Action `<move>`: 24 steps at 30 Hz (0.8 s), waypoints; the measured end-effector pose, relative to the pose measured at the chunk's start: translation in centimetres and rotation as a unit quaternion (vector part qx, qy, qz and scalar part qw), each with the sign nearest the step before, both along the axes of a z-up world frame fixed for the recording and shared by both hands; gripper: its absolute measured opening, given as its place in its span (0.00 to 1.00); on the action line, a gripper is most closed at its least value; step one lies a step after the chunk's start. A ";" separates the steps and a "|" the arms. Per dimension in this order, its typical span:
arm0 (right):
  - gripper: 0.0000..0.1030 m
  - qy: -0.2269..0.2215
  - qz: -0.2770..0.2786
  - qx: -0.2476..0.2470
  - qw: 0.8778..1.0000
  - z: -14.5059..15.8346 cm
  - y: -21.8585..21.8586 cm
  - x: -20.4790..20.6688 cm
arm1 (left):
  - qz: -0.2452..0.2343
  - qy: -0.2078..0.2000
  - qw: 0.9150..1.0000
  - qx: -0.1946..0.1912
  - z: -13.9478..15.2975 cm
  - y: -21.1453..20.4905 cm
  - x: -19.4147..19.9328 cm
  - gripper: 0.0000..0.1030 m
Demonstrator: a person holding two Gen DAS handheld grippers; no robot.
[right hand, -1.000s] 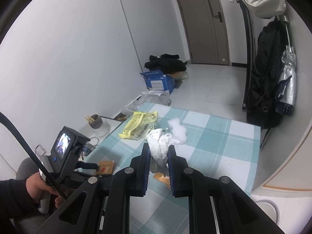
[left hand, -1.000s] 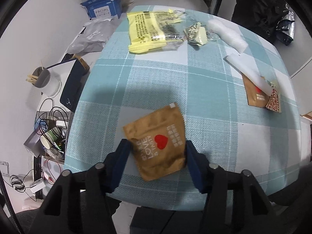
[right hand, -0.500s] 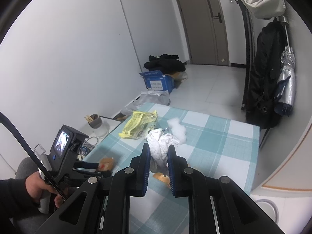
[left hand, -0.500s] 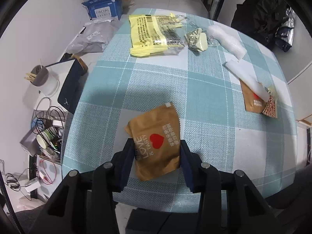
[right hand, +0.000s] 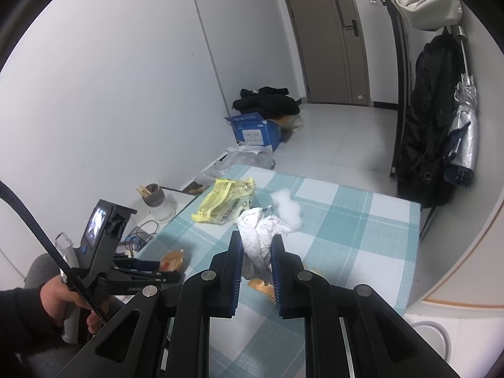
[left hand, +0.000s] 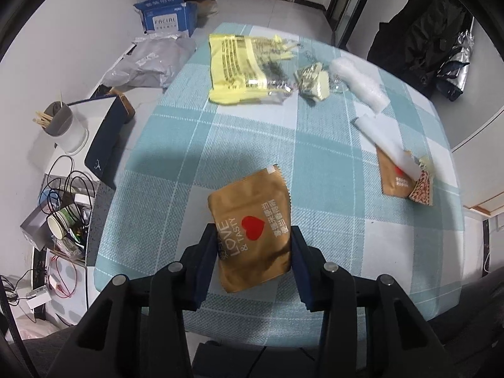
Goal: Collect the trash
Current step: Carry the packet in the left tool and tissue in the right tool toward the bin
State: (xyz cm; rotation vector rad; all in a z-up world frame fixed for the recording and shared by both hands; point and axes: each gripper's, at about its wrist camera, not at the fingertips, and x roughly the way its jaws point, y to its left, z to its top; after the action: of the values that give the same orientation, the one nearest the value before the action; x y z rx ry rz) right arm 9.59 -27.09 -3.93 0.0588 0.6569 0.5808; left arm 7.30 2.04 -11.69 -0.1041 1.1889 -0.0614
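Left gripper [left hand: 253,245], jaws just closed, clamps a brown heart-printed foil pouch [left hand: 252,230] at the checked tablecloth's [left hand: 252,132] near edge; right gripper [right hand: 255,252] clamps crumpled white tissue [right hand: 260,236].

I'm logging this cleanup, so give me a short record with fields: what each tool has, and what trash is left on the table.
left tool: closed on the brown foil snack pouch with a red heart, jaws have just been closing
right tool: shut on the crumpled white tissue wad
surface: teal and white checked tablecloth
trash left: yellow printed plastic bag; small cream crumpled wrapper; white foam wrap roll; second brown pouch under a white strip
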 end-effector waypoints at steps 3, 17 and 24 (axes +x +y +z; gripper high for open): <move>0.16 0.004 -0.001 -0.001 1.000 -0.3 0.1 0.1 | -0.003 -0.012 1.000 0.000 0.5 -0.2 -0.1 0.38; 0.16 0.019 -0.003 0.009 1.000 -0.7 0.8 0.6 | -0.032 -0.078 0.996 -0.041 4.5 -2.2 -1.2 0.38; 0.16 0.005 -0.023 0.022 0.999 0.6 -0.6 0.6 | -0.045 -0.119 0.990 -0.062 7.5 -3.6 -1.0 0.38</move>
State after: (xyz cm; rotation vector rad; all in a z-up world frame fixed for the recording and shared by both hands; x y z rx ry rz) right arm 10.15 -27.68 -3.37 0.1183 0.6515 0.5504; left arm 6.31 -1.55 -4.15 -0.1474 0.9501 -0.2212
